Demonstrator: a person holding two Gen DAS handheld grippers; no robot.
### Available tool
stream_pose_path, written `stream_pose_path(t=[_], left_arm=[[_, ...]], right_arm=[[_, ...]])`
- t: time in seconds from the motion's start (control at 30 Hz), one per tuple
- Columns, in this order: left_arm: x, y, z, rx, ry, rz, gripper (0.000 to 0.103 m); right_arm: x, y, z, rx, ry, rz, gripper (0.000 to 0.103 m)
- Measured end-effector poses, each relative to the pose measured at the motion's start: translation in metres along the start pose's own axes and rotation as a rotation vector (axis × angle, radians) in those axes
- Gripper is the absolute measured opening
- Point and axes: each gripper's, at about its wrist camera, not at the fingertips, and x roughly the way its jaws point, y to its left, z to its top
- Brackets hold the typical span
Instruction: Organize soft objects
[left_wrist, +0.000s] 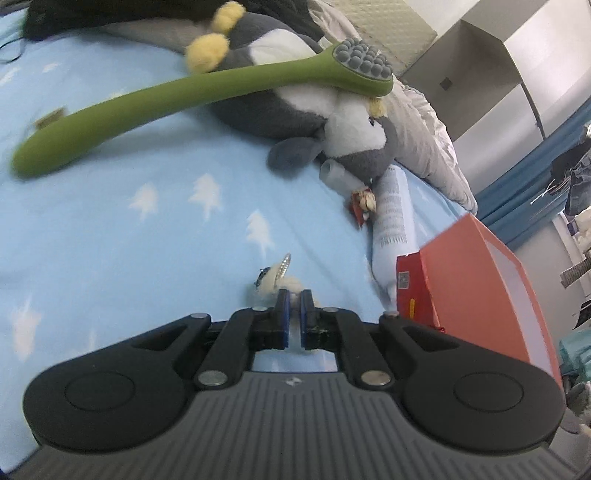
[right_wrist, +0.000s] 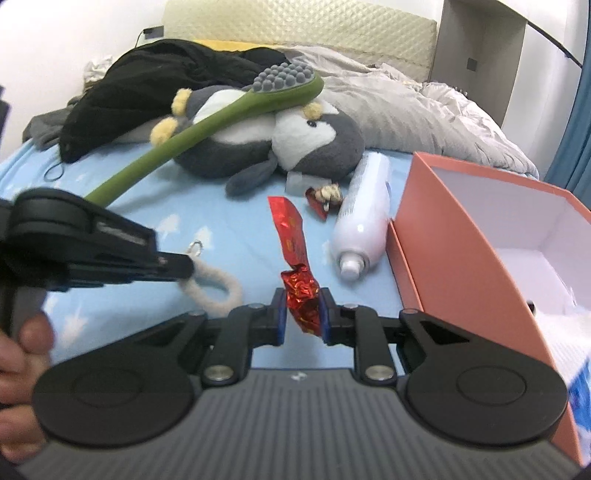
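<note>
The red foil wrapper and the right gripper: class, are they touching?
Touching. The right wrist view shows the right gripper's blue pads pressed against both sides of the crumpled red foil wrapper.

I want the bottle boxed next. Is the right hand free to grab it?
Probably not yet: the right tongs are shut on a red wrapper. The bottle itself lies uncovered beside the box.

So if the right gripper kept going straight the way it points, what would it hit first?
Probably the blue bedsheet just ahead. The right gripper, shut on a red foil wrapper, angles downward; the penguin plush lies further along that line. Depth is unclear.
</note>
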Motion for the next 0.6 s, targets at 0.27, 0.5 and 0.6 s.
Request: stream_pose_path(t=[0.27,0.5,0.6], left_arm=[[-0.063,-0.001,-0.055,0.038,0.025,0.043,0.006],[-0.101,0.009,-0.097,0.046,0.067,0.076,0.007],[-0.107,0.015,-0.107,0.063,0.081,0.086,0.007]], right_arm=[[-0.053,0.005,-0.034,-0.08,0.034,0.02,0.021],[-0.091,0.007,-0.062,-0.121,0.068,0.037,0.021],[-0.097,0.009,-0.072,-0.142,0.094,0.051,0.022]])
